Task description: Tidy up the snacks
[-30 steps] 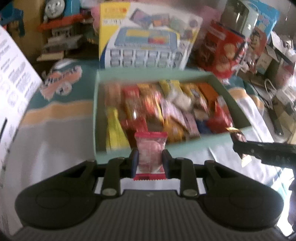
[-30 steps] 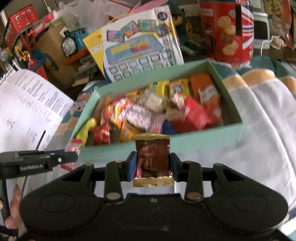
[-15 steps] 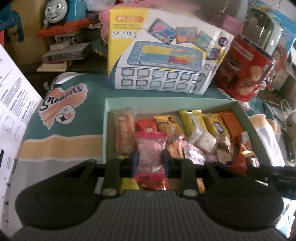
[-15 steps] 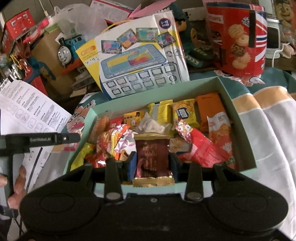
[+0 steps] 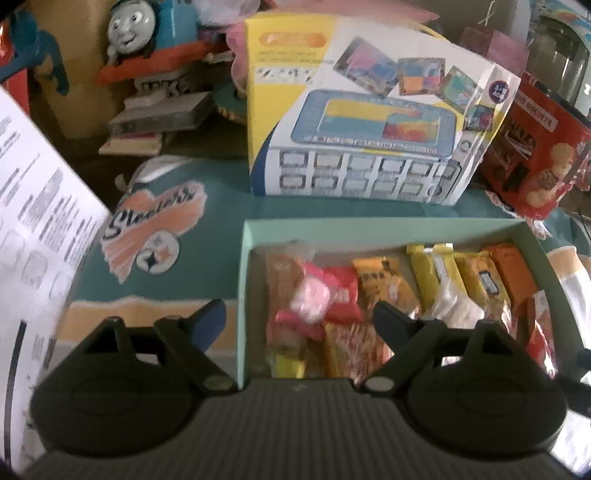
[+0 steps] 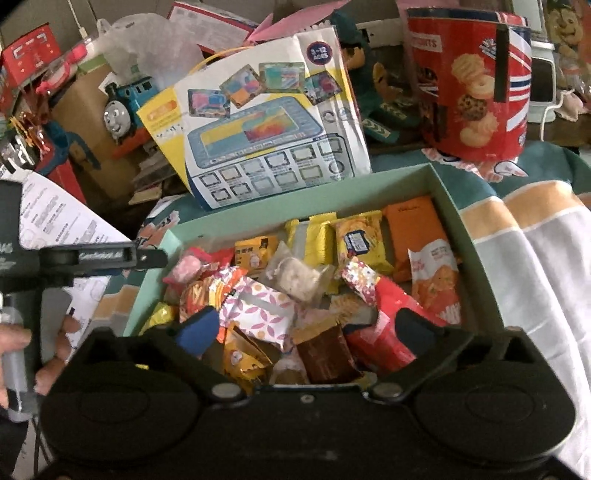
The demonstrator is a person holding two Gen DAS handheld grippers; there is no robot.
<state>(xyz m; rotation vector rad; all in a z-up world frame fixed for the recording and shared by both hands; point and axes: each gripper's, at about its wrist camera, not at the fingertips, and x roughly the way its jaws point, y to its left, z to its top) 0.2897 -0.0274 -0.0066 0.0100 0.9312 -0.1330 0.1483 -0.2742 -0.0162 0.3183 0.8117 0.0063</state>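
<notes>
A pale green box [image 5: 369,230] full of several wrapped snacks sits on the striped cloth; it also shows in the right wrist view [image 6: 314,195]. My left gripper [image 5: 299,319] is open over the box's left part. A pink-and-white packet [image 5: 310,297] lies loose among the snacks between its fingers. My right gripper [image 6: 304,325] is open over the box's near side. A brown packet with gold ends [image 6: 327,356] lies on the pile just below it. The left gripper's finger [image 6: 103,256] shows at the left of the right wrist view.
A yellow-and-white toy box [image 5: 369,129] leans behind the green box. A red biscuit tin [image 6: 469,77] stands at the back right. A Thomas train toy [image 5: 147,26] sits at the back left. A printed white sheet [image 5: 40,240] stands at the left.
Both grippers moved forward over the box and opened. The pink packet left the left gripper and the brown packet left the right; both now lie in the box.
</notes>
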